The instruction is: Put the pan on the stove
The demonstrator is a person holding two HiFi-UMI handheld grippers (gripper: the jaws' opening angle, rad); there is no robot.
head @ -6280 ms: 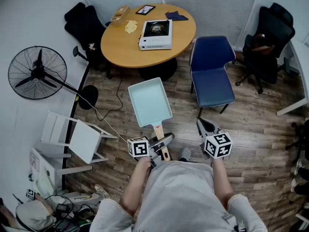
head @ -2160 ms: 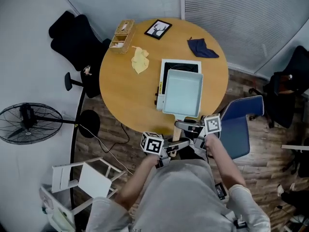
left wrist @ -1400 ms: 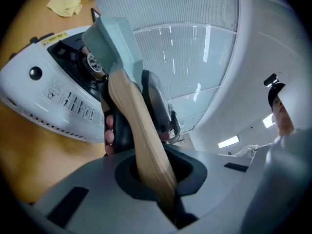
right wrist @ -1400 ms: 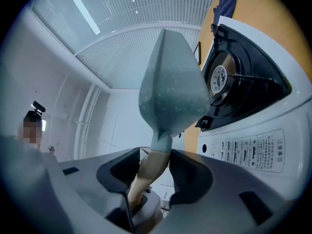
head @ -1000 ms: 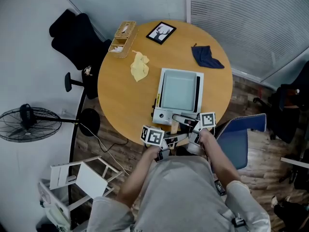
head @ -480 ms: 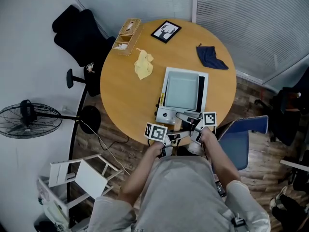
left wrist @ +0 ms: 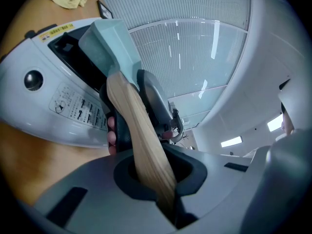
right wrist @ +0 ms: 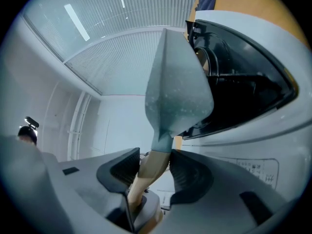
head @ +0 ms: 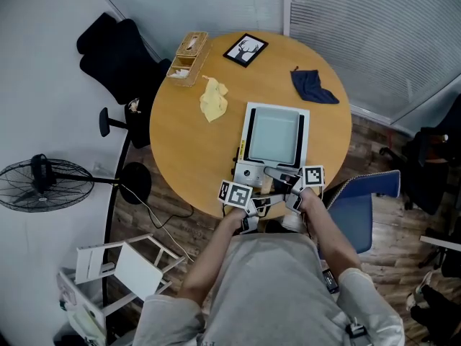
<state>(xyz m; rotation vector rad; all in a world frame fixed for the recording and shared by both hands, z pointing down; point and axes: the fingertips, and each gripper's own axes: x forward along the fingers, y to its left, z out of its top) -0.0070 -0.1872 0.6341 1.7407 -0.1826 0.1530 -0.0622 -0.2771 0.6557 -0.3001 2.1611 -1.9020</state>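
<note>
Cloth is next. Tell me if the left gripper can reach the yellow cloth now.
Probably not yet: the left gripper is shut on the pan handle. Once released, the bare table left of the stove seems to leave the yellow cloth reachable.

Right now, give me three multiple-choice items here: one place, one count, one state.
1. The pale teal square pan sits: A on the white portable stove; B on a chair; C on the floor.
2. Cloths on the round wooden table: A one; B two; C three.
3. The left gripper is: A open; B shut on the pan's wooden handle; C shut on a cup.
Key: A, it lies on the stove; B, one yellow cloth, one dark blue cloth; B, jaws clamp the handle.
</note>
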